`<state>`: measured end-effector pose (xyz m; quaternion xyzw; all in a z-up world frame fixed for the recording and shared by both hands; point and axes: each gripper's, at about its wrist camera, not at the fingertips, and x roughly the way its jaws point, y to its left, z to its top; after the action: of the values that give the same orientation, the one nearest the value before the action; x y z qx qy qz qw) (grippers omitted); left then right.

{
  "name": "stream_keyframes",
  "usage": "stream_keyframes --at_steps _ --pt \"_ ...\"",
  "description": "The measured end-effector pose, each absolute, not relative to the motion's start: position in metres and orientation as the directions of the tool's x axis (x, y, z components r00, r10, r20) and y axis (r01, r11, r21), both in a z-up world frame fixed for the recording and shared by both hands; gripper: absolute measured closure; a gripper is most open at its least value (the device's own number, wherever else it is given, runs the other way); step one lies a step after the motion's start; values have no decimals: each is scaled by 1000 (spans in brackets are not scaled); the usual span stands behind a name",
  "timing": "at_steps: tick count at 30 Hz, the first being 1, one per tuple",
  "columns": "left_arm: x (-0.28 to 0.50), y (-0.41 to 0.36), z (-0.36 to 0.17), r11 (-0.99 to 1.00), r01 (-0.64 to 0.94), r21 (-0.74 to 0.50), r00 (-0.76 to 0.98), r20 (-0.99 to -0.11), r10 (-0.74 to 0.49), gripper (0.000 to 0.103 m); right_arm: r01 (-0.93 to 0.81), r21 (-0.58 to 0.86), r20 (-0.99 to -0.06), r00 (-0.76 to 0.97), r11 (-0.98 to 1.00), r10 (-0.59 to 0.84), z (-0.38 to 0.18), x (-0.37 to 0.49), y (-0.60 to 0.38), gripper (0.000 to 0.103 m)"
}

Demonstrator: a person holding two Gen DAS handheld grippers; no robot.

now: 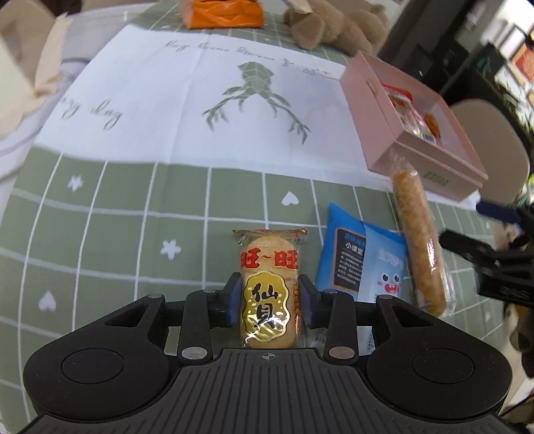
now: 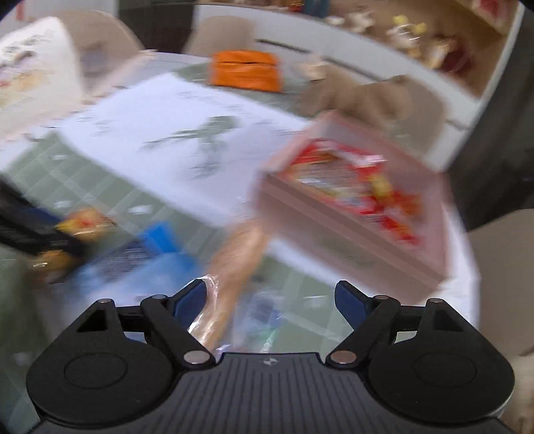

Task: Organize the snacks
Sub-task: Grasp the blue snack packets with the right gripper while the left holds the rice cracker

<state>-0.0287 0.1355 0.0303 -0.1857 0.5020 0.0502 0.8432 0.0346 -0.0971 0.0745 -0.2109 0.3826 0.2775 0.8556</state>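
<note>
Here the left gripper (image 1: 269,295) is clenched on a rice cracker packet (image 1: 269,287), its blue pads pressing the two long sides of the clear wrapper, with the packet's red-lettered top sticking out ahead of the fingertips. Just to the right of this gripper a blue snack packet (image 1: 362,258) lies flat on the green checked tablecloth (image 1: 110,240), and a long crispy snack stick (image 1: 419,243) in a clear wrapper lies beside it, overlapping its right edge. The far tip of the stick reaches the near wall of a pink box (image 1: 370,110), which sits further ahead and to the right on a white printed sheet (image 1: 187,100). Inside the box lies a red snack pack (image 1: 405,110). Well ahead, at the far side of the table, sit an orange pouch (image 1: 223,13) and a brown plush toy (image 1: 330,26).

The right gripper (image 2: 272,300) is released, its jaws wide apart with nothing pressed between the pads. Its view is badly blurred. The snack stick (image 2: 233,263) passes just inside its left finger, though contact cannot be told. The pink box (image 2: 337,213) stands ahead and to its right, and the blue packet (image 2: 147,257) ahead and to its left.
</note>
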Motion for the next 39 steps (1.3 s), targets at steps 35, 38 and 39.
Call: stream_keyframes --at_steps 35,38,39 --pt "-50 162 33 898 -371 -239 514 -857 -15 62 -729 209 -821 231 652 522 78 21 -47 96" --pt "-48 158 33 906 -361 -223 512 -859 -7 62 -696 214 -802 276 686 530 90 27 -75 95" --pt "-48 157 33 907 -359 -220 511 -859 -6 62 -683 231 -807 264 693 529 90 30 -82 94"
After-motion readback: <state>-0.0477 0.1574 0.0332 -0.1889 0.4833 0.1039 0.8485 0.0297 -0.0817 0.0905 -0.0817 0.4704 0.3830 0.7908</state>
